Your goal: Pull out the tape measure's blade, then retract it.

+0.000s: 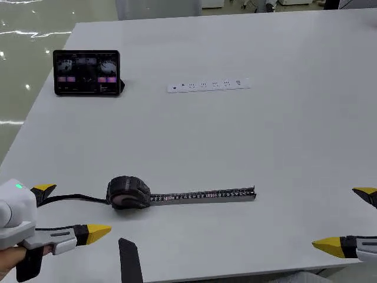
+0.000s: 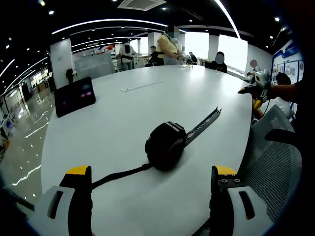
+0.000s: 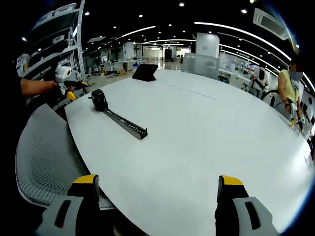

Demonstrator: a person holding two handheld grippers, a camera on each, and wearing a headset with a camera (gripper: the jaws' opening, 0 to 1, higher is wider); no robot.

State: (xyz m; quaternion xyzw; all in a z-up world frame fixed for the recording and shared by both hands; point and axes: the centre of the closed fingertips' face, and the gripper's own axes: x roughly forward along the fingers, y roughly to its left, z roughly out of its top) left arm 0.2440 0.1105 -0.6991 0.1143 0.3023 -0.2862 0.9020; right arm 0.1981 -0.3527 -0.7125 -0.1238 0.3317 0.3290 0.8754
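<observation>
Left claw [image 1: 76,209] and right claw [image 1: 340,217], both wide open and empty, flank the tape measure [image 1: 128,193] on the white worktop [image 1: 235,135]. It lies nearer the left, at that claw's 12 o'clock, with its blade [image 1: 203,195] partly out, pointing toward 3 o'clock.

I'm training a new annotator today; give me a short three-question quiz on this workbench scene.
1. True or false: the blade of the tape measure lies pulled out on the table.
2. What stands at the table's far left in the head view? A) tablet B) mug C) drill
3. Fill in: the left gripper and right gripper both have jaws that are ____.
Key: 1 true; 2 A; 3 open.
</observation>
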